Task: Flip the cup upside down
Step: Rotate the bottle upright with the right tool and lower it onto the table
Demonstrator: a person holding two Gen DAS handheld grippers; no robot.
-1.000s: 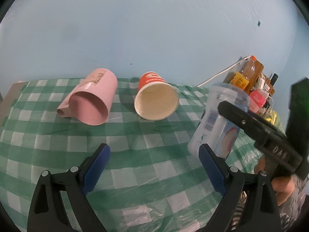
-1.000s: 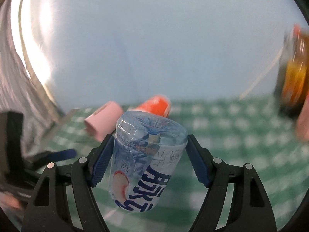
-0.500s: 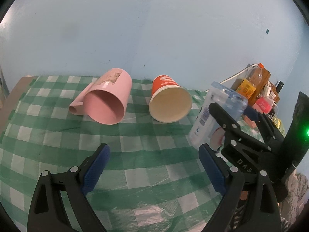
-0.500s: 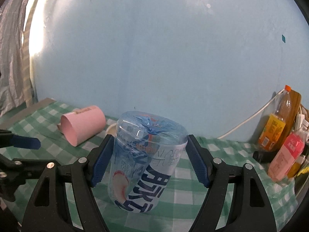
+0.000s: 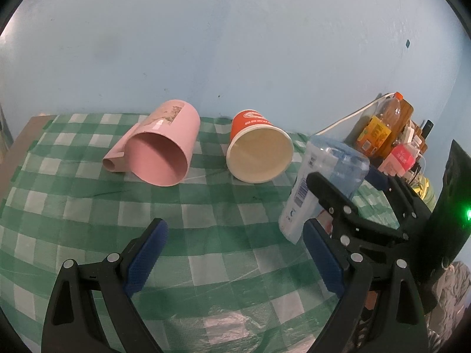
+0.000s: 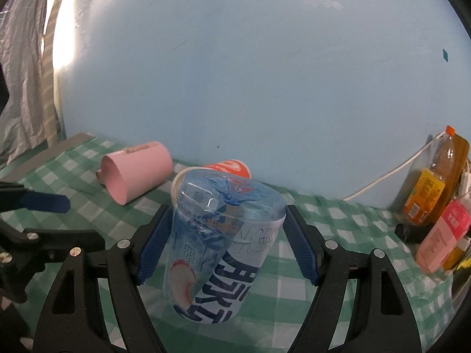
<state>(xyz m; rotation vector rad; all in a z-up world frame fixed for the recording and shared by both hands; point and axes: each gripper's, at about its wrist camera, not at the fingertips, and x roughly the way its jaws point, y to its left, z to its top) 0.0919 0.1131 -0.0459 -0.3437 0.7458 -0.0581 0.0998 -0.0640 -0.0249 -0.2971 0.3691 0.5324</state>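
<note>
My right gripper is shut on a clear plastic cup with a blue and white label, held base up and slightly tilted over the green checked tablecloth. In the left wrist view the same cup and right gripper are at the right. My left gripper is open and empty above the cloth. A pink mug and an orange paper cup lie on their sides at the back, mouths toward me.
Bottles and packets crowd the table's back right corner, with a white cable along the blue wall. The table's left edge is bare wood. A curtain hangs at the far left.
The right gripper has swung to face the wall and brought the clear cup lower over the cloth. The left gripper's view has shifted slightly left; the mug and paper cup lie still.
</note>
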